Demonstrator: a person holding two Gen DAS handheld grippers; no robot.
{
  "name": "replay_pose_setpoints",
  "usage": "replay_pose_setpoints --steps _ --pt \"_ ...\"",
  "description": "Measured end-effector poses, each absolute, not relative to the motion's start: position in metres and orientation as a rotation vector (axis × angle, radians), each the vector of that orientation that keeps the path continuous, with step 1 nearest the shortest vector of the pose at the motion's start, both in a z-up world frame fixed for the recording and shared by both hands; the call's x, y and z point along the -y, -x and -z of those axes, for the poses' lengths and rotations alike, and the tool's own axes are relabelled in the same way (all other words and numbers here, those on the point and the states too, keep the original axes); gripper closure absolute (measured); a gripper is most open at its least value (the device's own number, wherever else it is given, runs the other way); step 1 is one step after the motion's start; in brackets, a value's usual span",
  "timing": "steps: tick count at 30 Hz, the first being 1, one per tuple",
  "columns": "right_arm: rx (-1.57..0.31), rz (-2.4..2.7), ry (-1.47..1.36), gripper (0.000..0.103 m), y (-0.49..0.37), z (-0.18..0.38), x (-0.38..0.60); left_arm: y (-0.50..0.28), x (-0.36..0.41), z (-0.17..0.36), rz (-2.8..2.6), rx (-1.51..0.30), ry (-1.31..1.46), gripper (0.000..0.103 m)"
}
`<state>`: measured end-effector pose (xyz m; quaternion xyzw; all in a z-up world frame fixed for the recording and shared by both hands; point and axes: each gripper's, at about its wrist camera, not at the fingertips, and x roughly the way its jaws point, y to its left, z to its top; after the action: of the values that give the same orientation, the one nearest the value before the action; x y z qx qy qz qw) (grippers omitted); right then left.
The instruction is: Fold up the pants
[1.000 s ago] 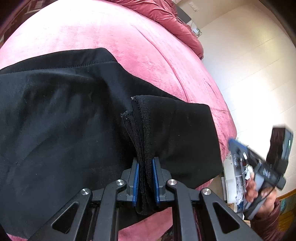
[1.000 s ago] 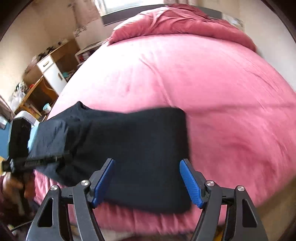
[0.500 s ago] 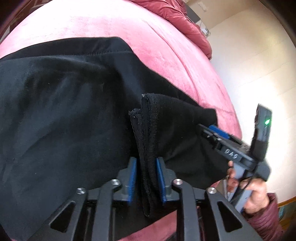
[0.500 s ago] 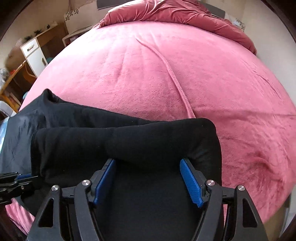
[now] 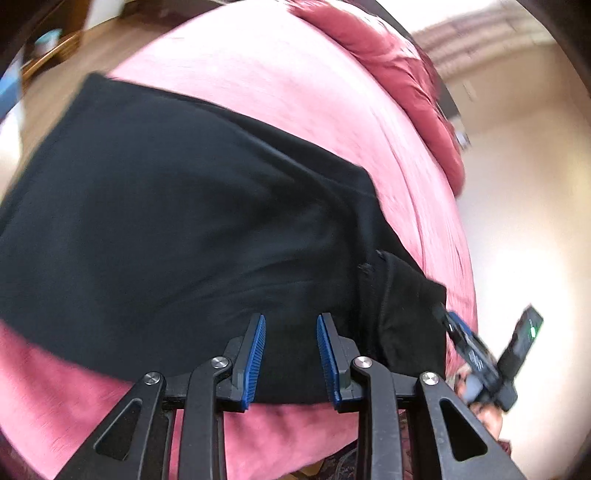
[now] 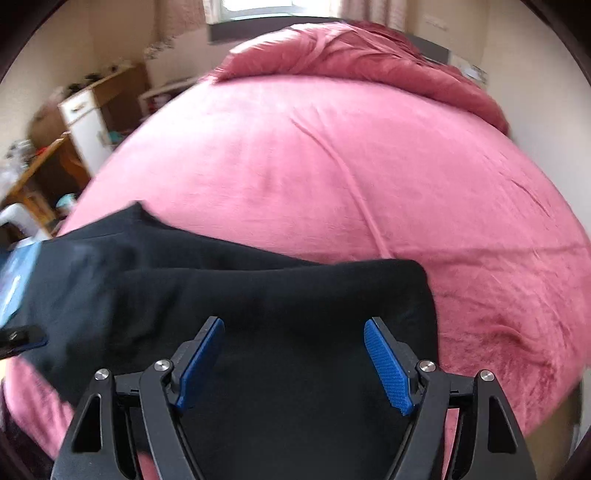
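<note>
Black pants [image 5: 177, 229] lie folded flat on the pink bedspread [image 5: 295, 81], near the bed's front edge, cuffs [image 5: 402, 295] bunched at the right in my left view. My left gripper [image 5: 290, 354] hangs over the fabric, jaws opening, pads clear of the cloth, nothing grasped. My right gripper [image 6: 295, 362] is spread wide and opening over the folded pants [image 6: 277, 314], gripping nothing; its body and the hand holding it show blurred at the lower right of the left view. Bedspread is plush, with a long crease [image 6: 354, 192] running across it. A rumpled red duvet [image 6: 369, 51] is piled at the far end under a window [image 6: 258, 5]. Left of the bed: a wooden desk [image 6: 37, 166] and a white cabinet [image 6: 86, 129]. Cream walls.
</note>
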<state>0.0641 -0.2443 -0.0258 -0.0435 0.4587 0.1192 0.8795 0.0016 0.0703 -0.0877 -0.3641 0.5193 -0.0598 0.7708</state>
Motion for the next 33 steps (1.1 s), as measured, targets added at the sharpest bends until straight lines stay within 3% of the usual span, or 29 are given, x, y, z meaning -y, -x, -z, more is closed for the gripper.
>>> replay_pose_setpoints --steps 2,4,6,9,11,20,33 --pt "-0.967 -0.351 0.086 0.028 -0.051 0.02 0.232 0.009 -0.086 0.082 0.087 -1.106 0.824 0.074" --pt "-0.985 -0.438 0.11 0.04 -0.035 0.02 0.216 0.024 -0.11 0.079 0.031 -1.079 0.879 0.074" --pt "-1.021 -0.514 0.131 0.062 -0.021 0.025 0.2 0.039 -0.138 0.077 -0.017 -1.055 0.955 0.074" --pt "-1.057 -0.581 0.182 0.076 -0.005 0.037 0.178 0.059 -0.171 0.076 -0.097 -1.013 1.06 0.074" --pt "-1.073 -0.602 0.203 0.08 0.001 0.044 0.167 0.074 -0.19 0.076 -0.147 -0.984 1.107 0.074" --pt "-1.103 -0.596 0.152 0.081 -0.015 0.064 0.173 0.112 -0.227 0.103 -0.283 -0.969 1.285 0.074" --pt "-1.091 -0.598 0.098 0.08 -0.014 0.066 0.189 0.106 -0.237 0.129 -0.381 -0.952 1.338 0.073"
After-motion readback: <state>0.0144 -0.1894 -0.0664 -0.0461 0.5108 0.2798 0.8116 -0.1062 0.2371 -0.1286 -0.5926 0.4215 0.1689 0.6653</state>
